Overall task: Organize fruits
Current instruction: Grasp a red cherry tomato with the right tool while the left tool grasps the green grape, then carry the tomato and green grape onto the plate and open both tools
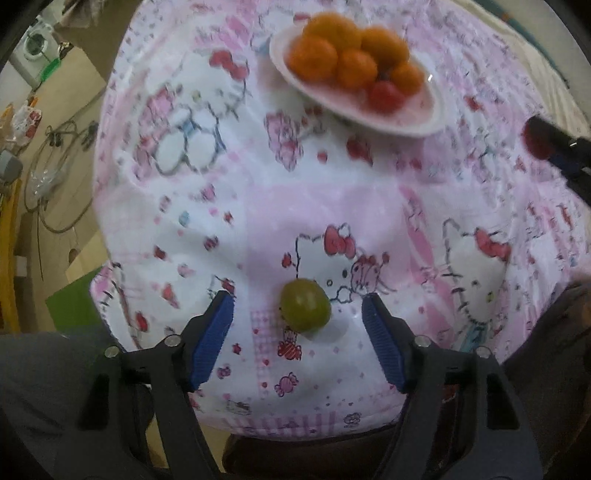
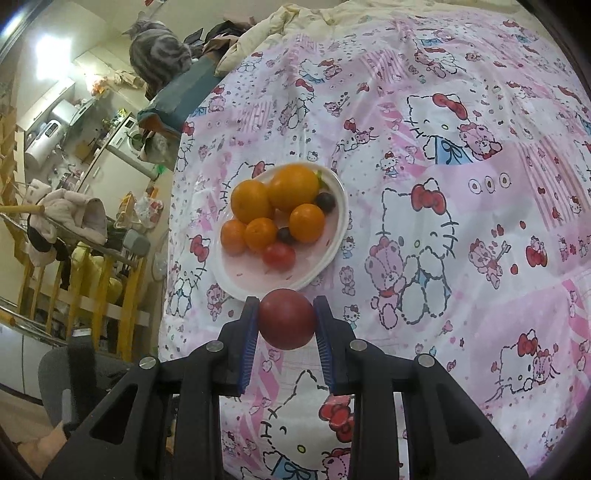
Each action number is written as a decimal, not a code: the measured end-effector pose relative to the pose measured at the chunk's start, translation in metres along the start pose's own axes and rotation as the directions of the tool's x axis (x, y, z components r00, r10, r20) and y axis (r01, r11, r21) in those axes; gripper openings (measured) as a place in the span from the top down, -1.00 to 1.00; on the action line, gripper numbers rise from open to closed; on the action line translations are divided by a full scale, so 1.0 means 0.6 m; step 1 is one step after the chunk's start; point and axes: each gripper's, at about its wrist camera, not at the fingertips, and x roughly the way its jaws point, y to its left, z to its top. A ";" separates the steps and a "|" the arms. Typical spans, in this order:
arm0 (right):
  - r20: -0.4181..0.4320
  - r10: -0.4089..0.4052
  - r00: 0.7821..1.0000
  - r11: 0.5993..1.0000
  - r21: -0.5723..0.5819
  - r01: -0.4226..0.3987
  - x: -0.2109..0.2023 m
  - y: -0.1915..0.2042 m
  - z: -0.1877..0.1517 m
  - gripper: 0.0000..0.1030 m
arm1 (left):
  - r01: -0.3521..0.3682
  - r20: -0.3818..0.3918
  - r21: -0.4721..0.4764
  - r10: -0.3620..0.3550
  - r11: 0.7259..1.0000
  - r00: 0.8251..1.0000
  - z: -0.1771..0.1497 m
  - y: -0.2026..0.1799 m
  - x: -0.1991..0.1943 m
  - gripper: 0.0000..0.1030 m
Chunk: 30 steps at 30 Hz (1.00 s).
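Observation:
A green round fruit (image 1: pixel 304 311) lies on the pink cartoon-print cloth (image 1: pixel 332 206), between the spread blue pads of my left gripper (image 1: pixel 298 306), which is open and not touching it. My right gripper (image 2: pixel 287 317) is shut on a dark red round fruit (image 2: pixel 287 324), held just in front of the near rim of a white plate (image 2: pixel 334 243). The plate holds several oranges (image 2: pixel 293 192), a small red tomato (image 2: pixel 279 255) and two dark small fruits (image 2: pixel 325 201). In the left wrist view the plate (image 1: pixel 424 122) is at the far side and the right gripper's red fruit (image 1: pixel 537 138) shows at the right edge.
The cloth covers a bed; its left edge (image 2: pixel 170 258) drops to the floor. A tabby cat (image 2: pixel 159 55) sits on a teal cushion at the far left corner. Crumpled bedding (image 2: pixel 295 22) lies at the far end. Furniture and clutter stand to the left.

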 end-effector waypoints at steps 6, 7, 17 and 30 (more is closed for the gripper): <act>-0.003 -0.011 1.000 1.000 0.007 0.011 0.003 -0.006 -0.002 0.40 | -0.071 -0.011 0.044 0.072 0.996 0.997 -0.006 -0.024 0.017 0.39; -0.003 -0.010 1.000 1.000 0.006 0.010 0.003 -0.006 -0.002 0.40 | -0.066 -0.012 0.049 0.067 0.997 0.998 -0.006 -0.025 0.017 0.47; -0.001 -0.006 1.000 1.000 -0.005 0.006 0.002 -0.003 -0.003 0.40 | -0.055 -0.002 0.045 0.055 0.997 0.998 0.000 -0.031 -0.010 0.56; 0.022 -0.001 1.000 1.000 0.006 0.001 -0.009 -0.006 0.006 0.40 | -0.030 0.135 0.044 0.024 0.999 0.991 0.051 -0.034 -0.094 0.56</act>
